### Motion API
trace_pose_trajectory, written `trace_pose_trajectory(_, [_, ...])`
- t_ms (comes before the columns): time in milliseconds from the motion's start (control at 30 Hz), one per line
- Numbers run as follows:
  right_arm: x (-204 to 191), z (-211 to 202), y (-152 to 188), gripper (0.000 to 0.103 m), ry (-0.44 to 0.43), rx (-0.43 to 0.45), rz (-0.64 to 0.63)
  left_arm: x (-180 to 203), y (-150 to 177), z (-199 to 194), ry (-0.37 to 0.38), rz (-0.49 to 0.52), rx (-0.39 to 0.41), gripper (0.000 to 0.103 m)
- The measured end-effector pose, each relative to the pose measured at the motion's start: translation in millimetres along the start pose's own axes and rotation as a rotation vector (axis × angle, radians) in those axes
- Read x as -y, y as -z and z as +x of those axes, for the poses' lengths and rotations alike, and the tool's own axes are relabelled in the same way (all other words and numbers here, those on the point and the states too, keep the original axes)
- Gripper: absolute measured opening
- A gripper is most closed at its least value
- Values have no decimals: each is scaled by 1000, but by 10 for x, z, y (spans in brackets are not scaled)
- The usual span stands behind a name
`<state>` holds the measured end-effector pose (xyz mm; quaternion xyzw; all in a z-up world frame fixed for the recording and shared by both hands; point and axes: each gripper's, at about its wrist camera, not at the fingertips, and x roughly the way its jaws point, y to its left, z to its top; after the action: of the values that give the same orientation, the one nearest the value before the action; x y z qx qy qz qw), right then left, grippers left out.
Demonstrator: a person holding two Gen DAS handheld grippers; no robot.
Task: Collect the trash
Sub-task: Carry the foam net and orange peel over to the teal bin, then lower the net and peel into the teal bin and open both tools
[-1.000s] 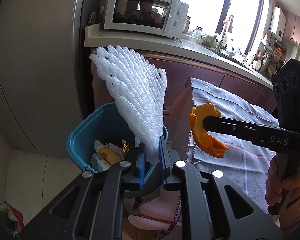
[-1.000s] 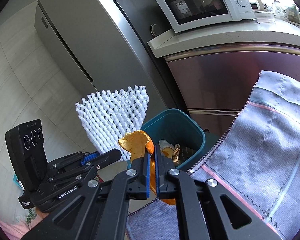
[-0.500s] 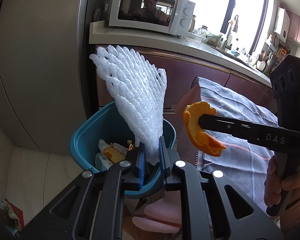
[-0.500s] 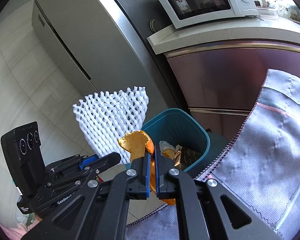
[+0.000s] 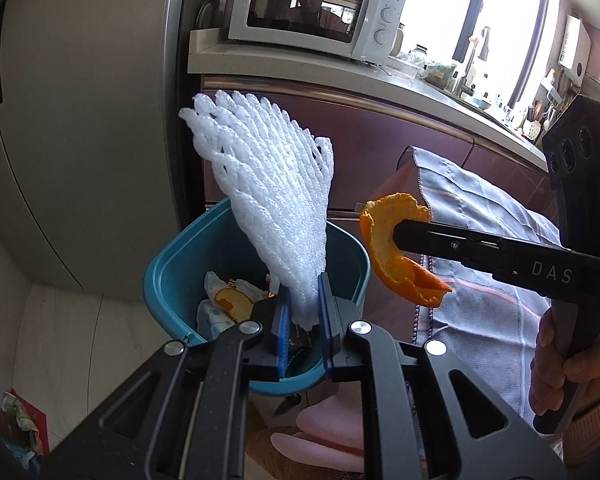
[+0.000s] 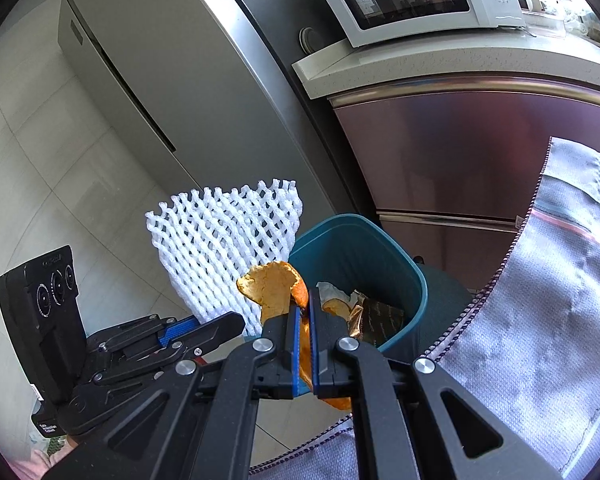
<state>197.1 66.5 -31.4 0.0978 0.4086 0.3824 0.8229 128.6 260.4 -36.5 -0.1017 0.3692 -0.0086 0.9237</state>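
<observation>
My left gripper (image 5: 303,300) is shut on a white foam fruit net (image 5: 272,208) that fans upward, held over the near rim of a teal trash bin (image 5: 168,268). My right gripper (image 6: 307,312) is shut on an orange peel (image 6: 270,286), held just right of the bin; the peel (image 5: 396,248) also shows in the left wrist view. The bin (image 6: 364,256) holds wrappers, tissue and another peel piece (image 5: 230,300). The net (image 6: 224,240) and the left gripper (image 6: 192,326) show in the right wrist view.
A grey checked cloth (image 5: 488,256) drapes a table edge right of the bin. A steel fridge (image 6: 172,80) stands behind left. A counter with a white microwave (image 5: 312,12) runs behind. Red-green litter (image 5: 16,420) lies on the floor at lower left.
Both grippers have moved closer to the bin with their loads still held. The bin now looks larger and sits nearer under the net and peel.
</observation>
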Motion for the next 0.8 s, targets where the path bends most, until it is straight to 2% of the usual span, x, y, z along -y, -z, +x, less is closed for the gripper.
trace_pose_trajectory(800, [11, 149, -75, 3, 19, -24, 8, -70, 33, 203, -8, -11, -26, 13])
